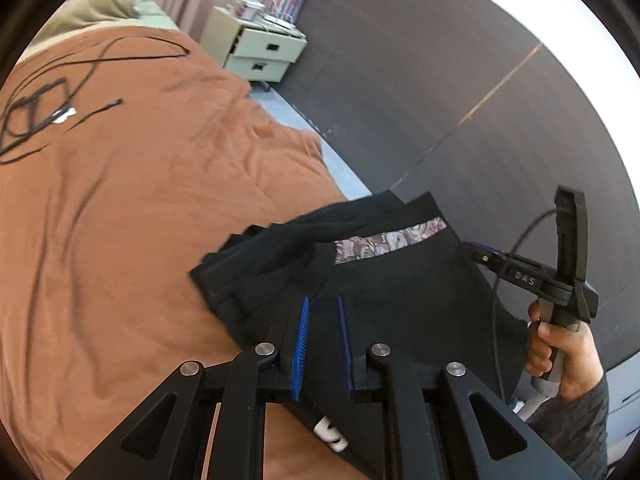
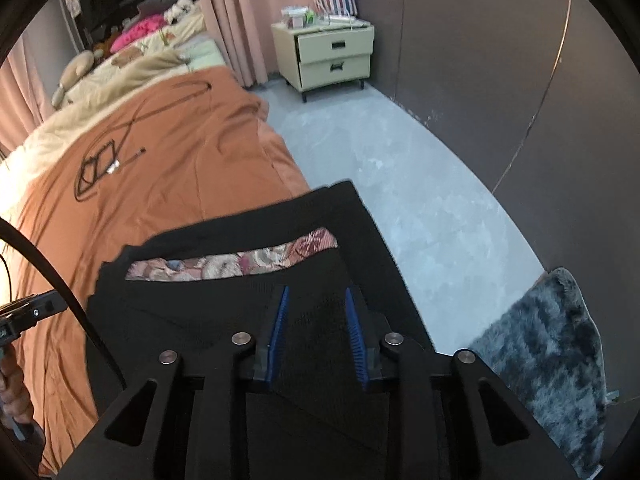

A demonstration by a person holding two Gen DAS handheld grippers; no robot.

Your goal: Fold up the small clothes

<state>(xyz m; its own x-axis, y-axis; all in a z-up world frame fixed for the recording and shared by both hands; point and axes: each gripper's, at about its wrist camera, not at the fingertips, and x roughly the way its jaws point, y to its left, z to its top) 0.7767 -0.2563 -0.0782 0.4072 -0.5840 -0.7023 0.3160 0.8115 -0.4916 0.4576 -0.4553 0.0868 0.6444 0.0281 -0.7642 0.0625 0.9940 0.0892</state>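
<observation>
The black knit garment with a floral inner band [image 2: 320,264] lies between both grippers' spread blue-padded jaws, left gripper [image 1: 322,308] and right gripper [image 2: 316,300], over the orange bedspread [image 1: 140,200].

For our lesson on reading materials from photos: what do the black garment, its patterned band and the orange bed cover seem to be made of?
Black garment: probably knitted fabric, matte, with fine ribbed texture.
Patterned band: apparently a woven or printed floral cloth, smoother.
Orange bed cover: soft cloth, slight sheen, loose wrinkles; fibre unclear.

Home bedroom: bed [image 2: 168,168], nightstand [image 2: 332,56], curtains [image 2: 236,16].
</observation>
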